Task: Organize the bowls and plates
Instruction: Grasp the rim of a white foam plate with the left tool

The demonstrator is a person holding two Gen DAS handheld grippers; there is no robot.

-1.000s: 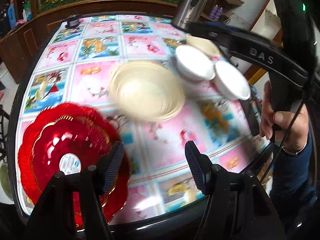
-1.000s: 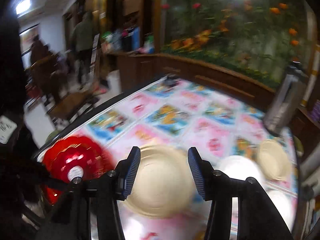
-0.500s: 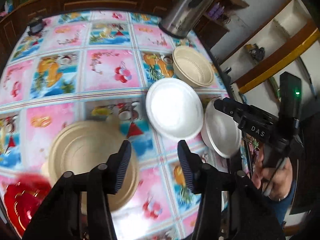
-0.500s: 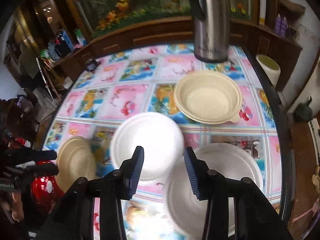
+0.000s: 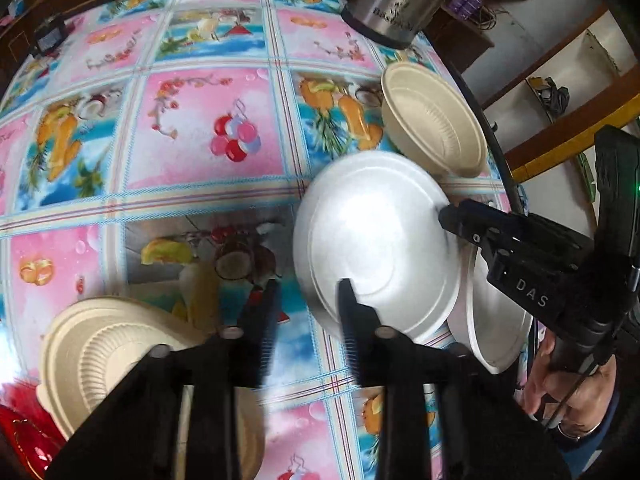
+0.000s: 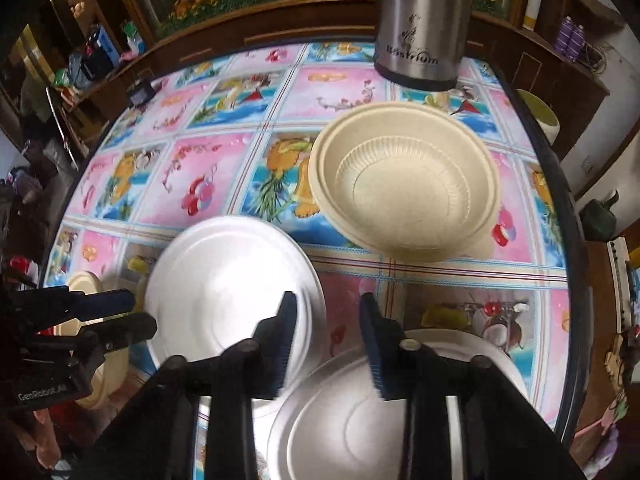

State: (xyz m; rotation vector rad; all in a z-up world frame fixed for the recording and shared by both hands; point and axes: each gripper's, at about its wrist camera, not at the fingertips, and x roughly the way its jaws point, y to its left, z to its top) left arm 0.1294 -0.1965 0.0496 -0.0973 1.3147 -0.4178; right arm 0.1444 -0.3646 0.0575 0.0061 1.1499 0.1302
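Observation:
A white plate lies on the patterned table, with my open left gripper straddling its near-left rim; it also shows in the right wrist view. My open right gripper hovers over its right rim, above a second white plate that also shows in the left wrist view. A cream bowl sits farther back, seen too in the left wrist view. A cream plate lies near left beside a red plate.
A steel thermos stands at the table's far edge behind the cream bowl. A small dark object sits at the far left. The table's dark rim runs close on the right, with wooden cabinets around.
Both grippers have moved forward and down toward the white plates. The left swung right, away from the red plate and cream plate, onto the first white plate's rim.

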